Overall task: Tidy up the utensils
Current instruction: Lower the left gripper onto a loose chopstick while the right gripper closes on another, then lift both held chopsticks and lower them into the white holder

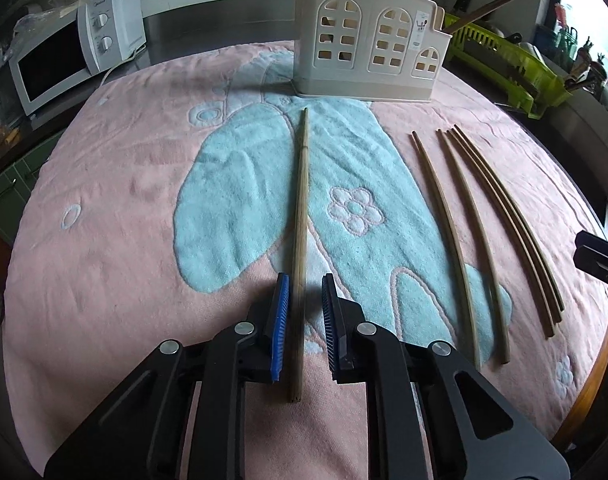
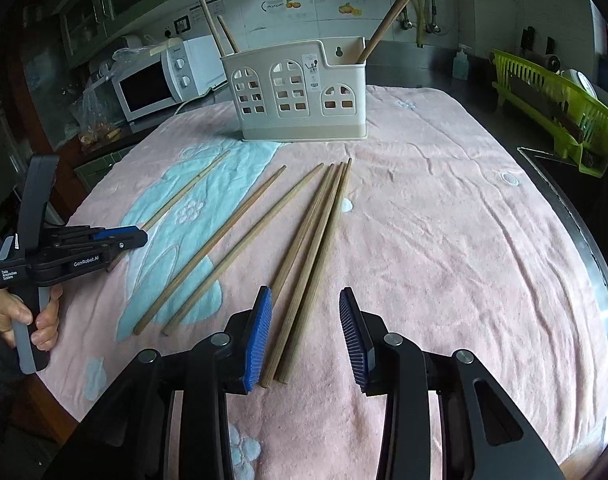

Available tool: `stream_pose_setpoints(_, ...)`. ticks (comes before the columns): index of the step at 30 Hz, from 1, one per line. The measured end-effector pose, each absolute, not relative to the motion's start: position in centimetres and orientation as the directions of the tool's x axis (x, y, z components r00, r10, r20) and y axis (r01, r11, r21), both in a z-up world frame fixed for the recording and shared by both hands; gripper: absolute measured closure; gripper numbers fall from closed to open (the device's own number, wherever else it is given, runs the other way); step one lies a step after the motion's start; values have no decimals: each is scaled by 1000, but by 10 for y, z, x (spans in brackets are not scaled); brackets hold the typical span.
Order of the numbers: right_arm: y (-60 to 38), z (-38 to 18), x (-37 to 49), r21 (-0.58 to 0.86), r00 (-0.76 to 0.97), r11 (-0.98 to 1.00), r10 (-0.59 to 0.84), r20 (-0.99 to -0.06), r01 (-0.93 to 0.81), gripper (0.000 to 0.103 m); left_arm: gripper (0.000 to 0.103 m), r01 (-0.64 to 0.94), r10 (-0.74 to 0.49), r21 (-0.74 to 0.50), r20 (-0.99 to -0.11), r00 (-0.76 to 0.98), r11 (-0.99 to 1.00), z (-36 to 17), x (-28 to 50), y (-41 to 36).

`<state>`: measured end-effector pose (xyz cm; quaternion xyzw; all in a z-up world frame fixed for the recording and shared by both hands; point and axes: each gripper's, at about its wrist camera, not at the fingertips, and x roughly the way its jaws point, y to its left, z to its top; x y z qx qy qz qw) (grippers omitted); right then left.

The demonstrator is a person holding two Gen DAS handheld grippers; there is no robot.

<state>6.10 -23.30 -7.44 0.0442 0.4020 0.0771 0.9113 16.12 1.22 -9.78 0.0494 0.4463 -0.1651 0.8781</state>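
Observation:
Several wooden chopsticks lie on a pink and blue towel (image 1: 104, 220). My left gripper (image 1: 305, 280) is open and straddles the near end of a lone chopstick (image 1: 302, 216) without gripping it; it also shows in the right wrist view (image 2: 136, 238). My right gripper (image 2: 305, 294) is open and low over the near ends of a pair of chopsticks (image 2: 307, 264). Two more single chopsticks (image 2: 220, 248) lie to their left. A cream utensil holder (image 1: 369, 50) stands at the far side, with chopsticks (image 2: 383, 26) upright in it.
A white microwave (image 1: 68, 60) stands at the back left. A green dish rack (image 2: 555, 108) stands at the right, off the towel. The right gripper's tip (image 1: 595, 256) shows at the right edge of the left wrist view.

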Motion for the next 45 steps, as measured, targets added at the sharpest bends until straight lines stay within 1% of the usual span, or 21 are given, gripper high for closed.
stream_pose_setpoints(3,-233,-81,60,151,653,984,179,-736,-99,68,96,315,-230,-55,-802,552,947,-97,161,13)
stream_pose_setpoints(5,-233,-84,59,160,645,982,185,-741,-97,70,97,306,-237,-71,-801,550,949,-96,160,13)
stream_pose_setpoints(7,-233,-86,58,169,642,981,190,-743,-94,73,97,303,-238,-70,-792,563,950,-92,158,13)
stream_pose_setpoints(9,-231,-88,57,177,638,980,194,-745,-92,80,98,305,-246,-75,-782,573,950,-86,157,13)
stream_pose_setpoints(11,-229,-92,57,184,629,979,198,-752,-88,82,97,308,-253,-78,-771,584,948,-80,156,13)
stream_pose_setpoints(13,-227,-97,57,181,623,980,189,-759,-77,89,97,311,-263,-84,-759,596,947,-73,155,13)
stream_pose_setpoints(15,-228,-101,58,185,617,981,182,-766,-59,91,97,315,-272,-89,-749,604,945,-68,154,13)
stream_pose_setpoints(18,-228,-102,59,194,611,980,183,-770,-50,91,97,327,-283,-91,-740,610,941,-63,152,13)
stream_pose_setpoints(21,-224,-102,61,170,608,985,161,-778,-43,92,97,334,-288,-90,-738,611,938,-62,151,11)
stream_pose_setpoints(27,-213,-101,63,60,613,998,68,-787,-34,92,97,349,-301,-92,-734,609,932,-62,149,10)
stream_pose_setpoints(32,-210,-106,72,46,622,999,49,-781,-21,92,97,360,-308,-94,-736,603,928,-64,149,9)
stream_pose_setpoints(38,-220,-105,72,98,628,995,87,-773,-17,96,97,369,-317,-96,-731,605,924,-61,147,8)
stream_pose_setpoints(45,-232,-76,58,82,699,996,75,-712,-23,97,97,377,-335,-102,-702,629,921,-44,145,8)
